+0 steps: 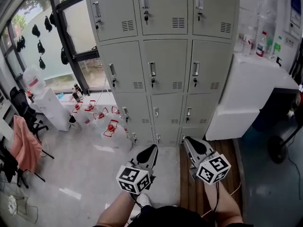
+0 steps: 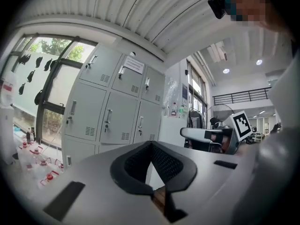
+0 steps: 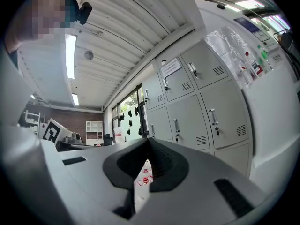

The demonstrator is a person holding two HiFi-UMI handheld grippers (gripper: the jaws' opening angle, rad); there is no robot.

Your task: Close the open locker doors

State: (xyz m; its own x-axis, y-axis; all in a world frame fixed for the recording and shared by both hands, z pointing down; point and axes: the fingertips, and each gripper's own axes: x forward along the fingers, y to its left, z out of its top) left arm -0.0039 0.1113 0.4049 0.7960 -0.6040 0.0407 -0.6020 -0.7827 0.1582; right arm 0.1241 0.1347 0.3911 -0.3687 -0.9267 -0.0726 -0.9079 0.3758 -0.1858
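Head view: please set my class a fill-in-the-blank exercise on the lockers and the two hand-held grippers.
Every visible door of the lockers is ___.
The lockers stand ___ columns wide.
The left hand-held gripper and the right hand-held gripper both have their jaws ___.
The bottles left of the lockers have ___ caps.
Missing words: closed; three; shut; red.

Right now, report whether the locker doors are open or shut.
Shut. Every locker door in view sits flush with its neighbours, handles facing out; none swings out in the head view or either gripper view.
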